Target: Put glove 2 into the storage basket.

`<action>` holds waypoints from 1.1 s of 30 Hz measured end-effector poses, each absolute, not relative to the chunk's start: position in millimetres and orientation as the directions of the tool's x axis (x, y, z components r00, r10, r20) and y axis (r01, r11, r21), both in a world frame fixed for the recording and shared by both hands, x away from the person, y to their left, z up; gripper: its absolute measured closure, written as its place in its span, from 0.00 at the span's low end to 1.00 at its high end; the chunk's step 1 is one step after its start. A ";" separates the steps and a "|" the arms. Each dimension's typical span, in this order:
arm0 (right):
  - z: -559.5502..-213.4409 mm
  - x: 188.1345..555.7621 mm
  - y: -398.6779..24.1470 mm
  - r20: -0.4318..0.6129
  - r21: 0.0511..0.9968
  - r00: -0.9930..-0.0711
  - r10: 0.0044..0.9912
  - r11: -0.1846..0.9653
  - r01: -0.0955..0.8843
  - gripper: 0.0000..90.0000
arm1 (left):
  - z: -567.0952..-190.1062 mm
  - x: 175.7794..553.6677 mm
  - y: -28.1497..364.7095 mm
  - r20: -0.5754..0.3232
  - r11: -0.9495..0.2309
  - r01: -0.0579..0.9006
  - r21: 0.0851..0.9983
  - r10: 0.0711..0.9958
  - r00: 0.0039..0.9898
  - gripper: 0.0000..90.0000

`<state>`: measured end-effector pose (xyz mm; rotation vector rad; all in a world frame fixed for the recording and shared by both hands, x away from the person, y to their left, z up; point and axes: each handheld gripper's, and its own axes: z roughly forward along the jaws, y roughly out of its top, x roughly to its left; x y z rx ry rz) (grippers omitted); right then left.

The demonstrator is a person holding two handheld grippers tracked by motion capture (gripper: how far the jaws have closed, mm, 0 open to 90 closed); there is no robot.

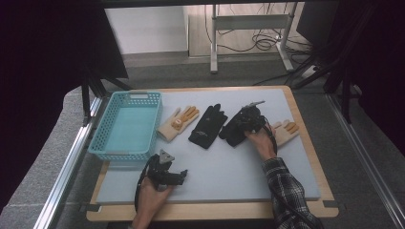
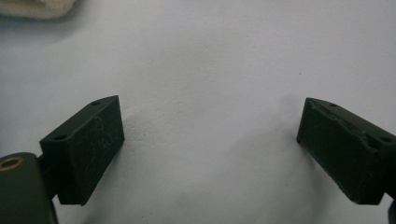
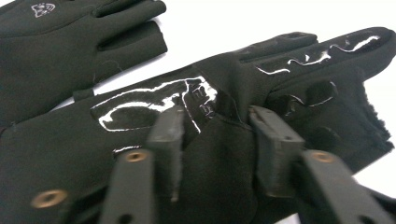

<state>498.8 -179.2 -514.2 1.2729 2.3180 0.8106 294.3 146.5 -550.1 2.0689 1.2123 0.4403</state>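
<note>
A black glove (image 1: 232,131) lies on the grey mat (image 1: 224,167) right of centre, its shiny palm print (image 3: 140,105) facing up. My right gripper (image 1: 243,123) (image 3: 215,116) is down on it, with a raised fold of its fabric pinched between the jaws. A second black glove (image 1: 207,125) (image 3: 56,51) lies just left of it. Two cream gloves with orange fingers lie flat, one (image 1: 177,123) right of the basket and one (image 1: 286,130) right of my right hand. My left gripper (image 1: 181,176) (image 2: 210,126) hovers open over bare mat near the front edge, holding nothing.
A teal plastic basket (image 1: 119,155) stands empty at the mat's left side. The mat rests on a wooden board (image 1: 305,124) with metal rails on either side. A cream glove's cuff (image 2: 37,7) edges into the top left of the left gripper view.
</note>
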 end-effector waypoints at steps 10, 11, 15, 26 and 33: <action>-507.7 493.6 -183.3 -0.041 0.651 -0.570 0.820 0.455 0.608 0.90 | -550.1 294.3 146.6 -0.052 -0.327 0.627 0.707 0.861 0.507 0.08; -505.7 491.4 -183.2 -0.042 0.657 -0.578 0.815 0.458 0.598 0.90 | -550.1 294.3 146.6 -0.052 -0.326 0.627 0.707 0.861 0.507 0.08; -493.0 480.7 -182.8 -0.054 0.672 -0.613 0.788 0.483 0.562 0.90 | -550.1 294.3 146.5 -0.052 -0.326 0.627 0.707 0.861 0.506 0.08; -456.5 429.6 -177.5 -0.050 0.712 -0.749 0.660 0.549 0.437 0.90 | -550.0 294.2 146.6 -0.052 -0.328 0.628 0.706 0.860 0.507 0.08; -449.3 385.2 -174.4 -0.015 0.735 -0.830 0.558 0.569 0.369 0.90 | -550.2 294.4 146.4 -0.054 -0.323 0.628 0.708 0.862 0.505 0.08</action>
